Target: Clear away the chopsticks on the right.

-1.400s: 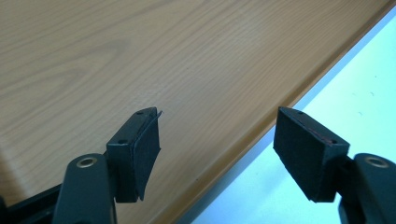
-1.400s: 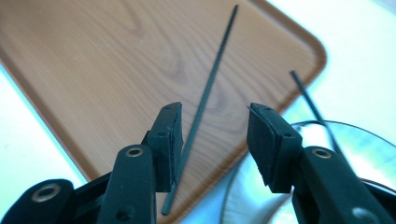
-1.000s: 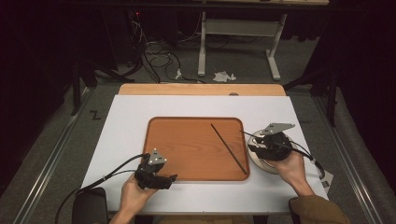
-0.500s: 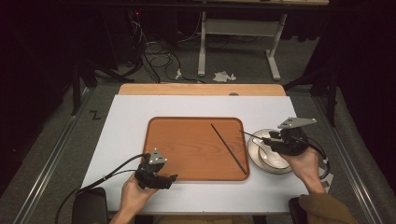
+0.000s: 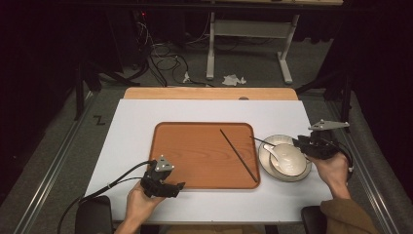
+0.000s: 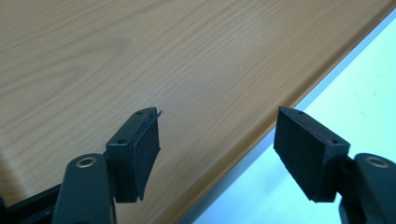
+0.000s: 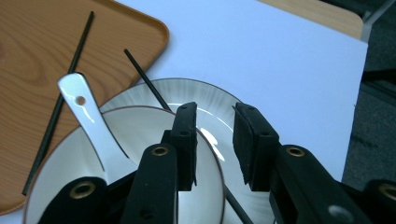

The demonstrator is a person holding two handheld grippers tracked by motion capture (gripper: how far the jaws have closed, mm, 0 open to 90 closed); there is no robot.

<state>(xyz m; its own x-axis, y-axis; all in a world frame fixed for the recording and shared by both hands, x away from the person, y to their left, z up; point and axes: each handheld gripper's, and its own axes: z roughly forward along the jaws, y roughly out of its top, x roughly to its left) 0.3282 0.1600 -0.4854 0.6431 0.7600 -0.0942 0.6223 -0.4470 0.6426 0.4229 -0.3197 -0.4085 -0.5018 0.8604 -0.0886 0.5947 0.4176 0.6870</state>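
Observation:
A white bowl (image 5: 292, 163) with a white spoon (image 5: 273, 151) in it stands on a white plate (image 5: 265, 163), right of the wooden tray (image 5: 195, 151). One black chopstick (image 5: 238, 156) lies on the tray. A second chopstick (image 7: 144, 77) lies across the plate (image 7: 187, 91) and runs under the bowl (image 7: 140, 135). My right gripper (image 5: 298, 144) hangs at the bowl's right side. Its jaws (image 7: 215, 109) have just been closing, and they straddle the bowl's rim without pressing on it. My left gripper (image 5: 178, 186) rests open at the tray's front edge (image 6: 233, 154), holding nothing.
The tray lies mid-table on a white mat (image 5: 136, 126). A bare wooden strip (image 5: 209, 93) runs along the far side. Cables trail from both grippers. Beyond the table are a grey floor, cords and a desk frame (image 5: 253, 29).
My right gripper has moved to the right, from over the plate to the bowl's right side, uncovering the bowl and spoon. The left gripper has stayed put.

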